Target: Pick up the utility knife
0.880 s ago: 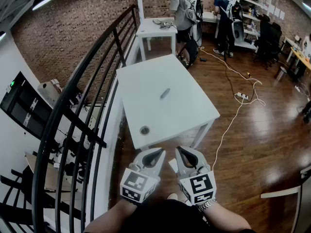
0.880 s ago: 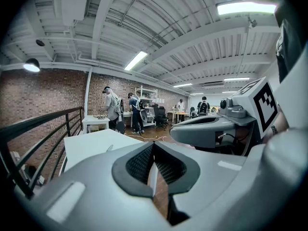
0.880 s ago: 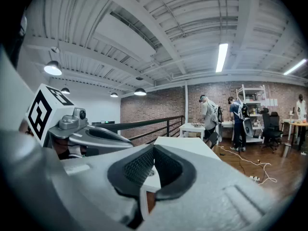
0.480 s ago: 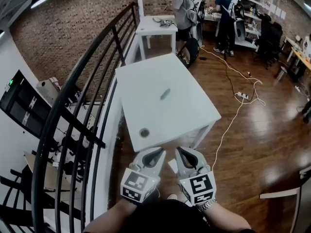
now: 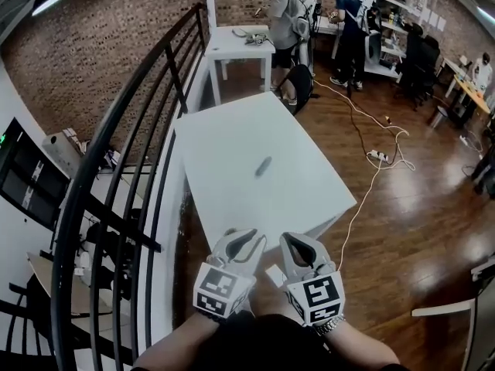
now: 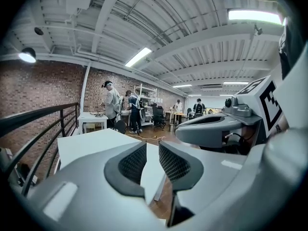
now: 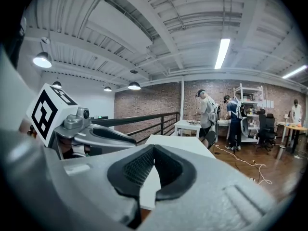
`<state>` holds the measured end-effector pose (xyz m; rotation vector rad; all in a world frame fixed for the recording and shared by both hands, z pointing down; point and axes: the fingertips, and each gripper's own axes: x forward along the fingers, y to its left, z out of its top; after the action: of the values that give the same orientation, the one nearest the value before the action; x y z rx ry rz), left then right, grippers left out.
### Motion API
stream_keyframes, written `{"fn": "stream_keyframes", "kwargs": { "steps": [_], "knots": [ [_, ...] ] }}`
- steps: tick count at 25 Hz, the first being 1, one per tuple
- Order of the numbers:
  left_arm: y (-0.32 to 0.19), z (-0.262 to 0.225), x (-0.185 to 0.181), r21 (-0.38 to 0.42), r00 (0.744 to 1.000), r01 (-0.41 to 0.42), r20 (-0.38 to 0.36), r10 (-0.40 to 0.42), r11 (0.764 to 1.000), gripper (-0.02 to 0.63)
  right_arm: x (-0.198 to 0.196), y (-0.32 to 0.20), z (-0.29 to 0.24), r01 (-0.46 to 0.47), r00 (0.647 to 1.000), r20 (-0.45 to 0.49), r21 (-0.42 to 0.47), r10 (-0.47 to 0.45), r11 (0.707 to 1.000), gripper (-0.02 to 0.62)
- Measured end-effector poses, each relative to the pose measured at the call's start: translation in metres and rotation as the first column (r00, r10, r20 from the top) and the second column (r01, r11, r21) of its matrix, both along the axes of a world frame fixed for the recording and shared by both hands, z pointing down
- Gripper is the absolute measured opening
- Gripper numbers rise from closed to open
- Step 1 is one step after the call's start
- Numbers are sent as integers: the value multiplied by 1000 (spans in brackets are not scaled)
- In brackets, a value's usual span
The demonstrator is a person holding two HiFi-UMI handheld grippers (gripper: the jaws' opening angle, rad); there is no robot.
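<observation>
Wooden floor (image 5: 410, 230): glossy brown, filling the head view from 1 to 5 o'clock.
Brick wall (image 5: 100, 60): from 10 to 12 o'clock, behind the railing.
Black railing (image 5: 116, 161): curved bars sweeping from 12 down to 7 o'clock, just beside the table's left edge.
White table (image 5: 232, 137): in the middle of the view, with its near edge at the tips of both grippers.
Small white table (image 5: 240, 41): at 12 o'clock beyond the large one; the items on it are too small to tell.
Two people (image 5: 290, 6): standing at 12 to 1 o'clock by the far benches.
Left gripper (image 5: 251, 239): at 6 o'clock; its jaws stand a narrow gap apart with nothing between them.
Right gripper (image 5: 286, 239): just beside the left one; its jaw tips meet and it holds nothing.
White cable (image 5: 363, 184): trailing over the floor at 3 o'clock of the table.
Utility knife (image 5: 264, 165): a slim dark thing lying flat near the table's middle. It is at 12 o'clock from the grippers and well apart from both, with its long axis toward 1 o'clock.
</observation>
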<state>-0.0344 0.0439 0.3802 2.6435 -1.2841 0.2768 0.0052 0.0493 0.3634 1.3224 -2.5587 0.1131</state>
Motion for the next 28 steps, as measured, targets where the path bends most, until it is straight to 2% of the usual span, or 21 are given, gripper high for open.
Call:
{"fn": "stream_keyframes", "kwargs": {
  "steps": [6, 13, 28],
  "knots": [
    [-55, 3, -27, -17, 999, -46, 6, 46, 999, 110, -24, -50, -2, -64, 998, -14, -13, 63, 998, -11],
    [-93, 16, -43, -39, 996, -83, 33, 84, 996, 115, -41, -72, 8, -103, 994, -41, -41, 101, 994, -11],
    [-167, 58, -28, -110, 992, -62, 101, 74, 992, 161, -31, -131, 32, -90, 995, -46, -87, 86, 992, -11]
  ]
}}
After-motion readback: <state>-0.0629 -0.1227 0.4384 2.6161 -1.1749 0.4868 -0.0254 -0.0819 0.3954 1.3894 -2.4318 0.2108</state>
